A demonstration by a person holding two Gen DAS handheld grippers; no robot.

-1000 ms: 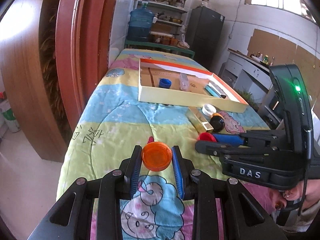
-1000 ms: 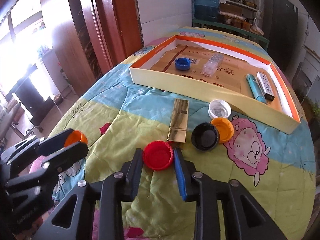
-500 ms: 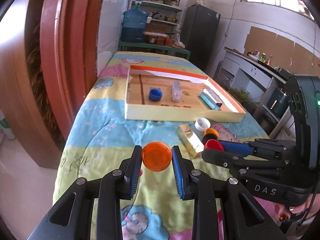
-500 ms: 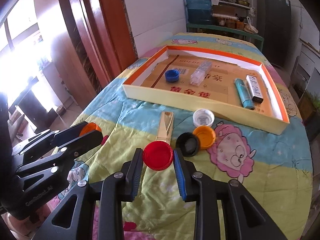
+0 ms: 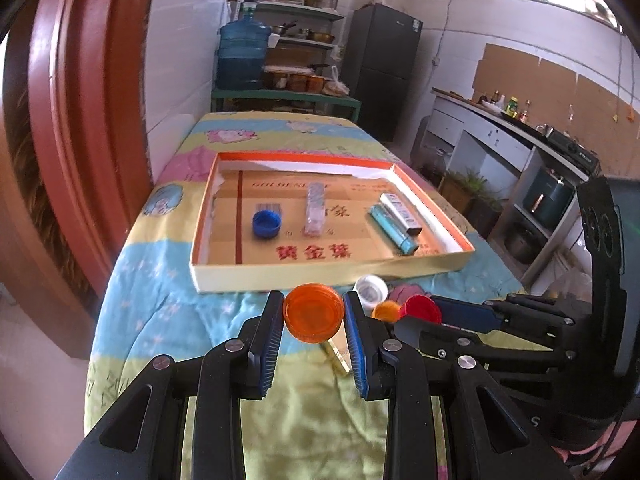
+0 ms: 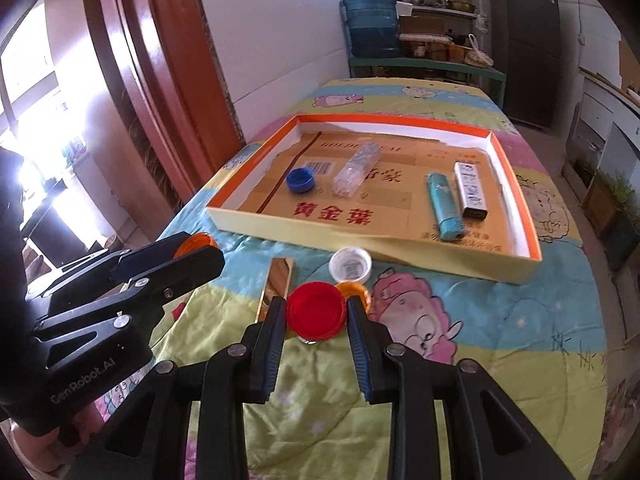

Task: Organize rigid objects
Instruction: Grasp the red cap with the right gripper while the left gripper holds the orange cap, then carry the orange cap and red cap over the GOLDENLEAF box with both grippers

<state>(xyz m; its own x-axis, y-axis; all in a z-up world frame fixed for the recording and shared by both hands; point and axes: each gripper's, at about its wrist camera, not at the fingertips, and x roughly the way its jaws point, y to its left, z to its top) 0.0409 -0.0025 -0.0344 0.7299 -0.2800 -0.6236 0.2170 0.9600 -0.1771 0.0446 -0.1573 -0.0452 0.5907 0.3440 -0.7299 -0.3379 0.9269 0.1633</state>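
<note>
Left tongs (image 5: pixel 314 314): clenched on an orange lid (image 5: pixel 314 313), which is pinched between the two blue pads at lower centre of the left view, lifted off the blanket (image 5: pixel 160 296). The same tongs are seen at middle left of the right view (image 6: pixel 200 250), with the lid peeking out (image 6: pixel 196 242).

Right tongs (image 6: pixel 316 314): clenched on a red lid (image 6: pixel 316 311), held flat-side-up at lower centre of the right view. In the left view they are seen at right of centre (image 5: pixel 424 314), red lid (image 5: pixel 420 309) at the tips.

Tray (image 6: pixel 360 236): a shallow cardboard box with an orange rim, set in the middle of both views, beyond both lids (image 5: pixel 320 272).

Inside the tray: a blue cap (image 6: pixel 300 180) on the left, a clear plastic bottle (image 6: pixel 358 172) lying just right of it, then a teal lighter (image 6: pixel 444 204) and a silver-and-black stick (image 6: pixel 472 188) side by side at the right.

Loose on the blanket: a white cap (image 6: pixel 351 266) just in front of the tray wall, a second orange lid (image 6: pixel 354 292) below it and partly hidden by the red one, and a gold bar (image 6: pixel 276 284) to the left.

Black thing under the red lid: only a sliver is seen, can't tell what it is.
</note>
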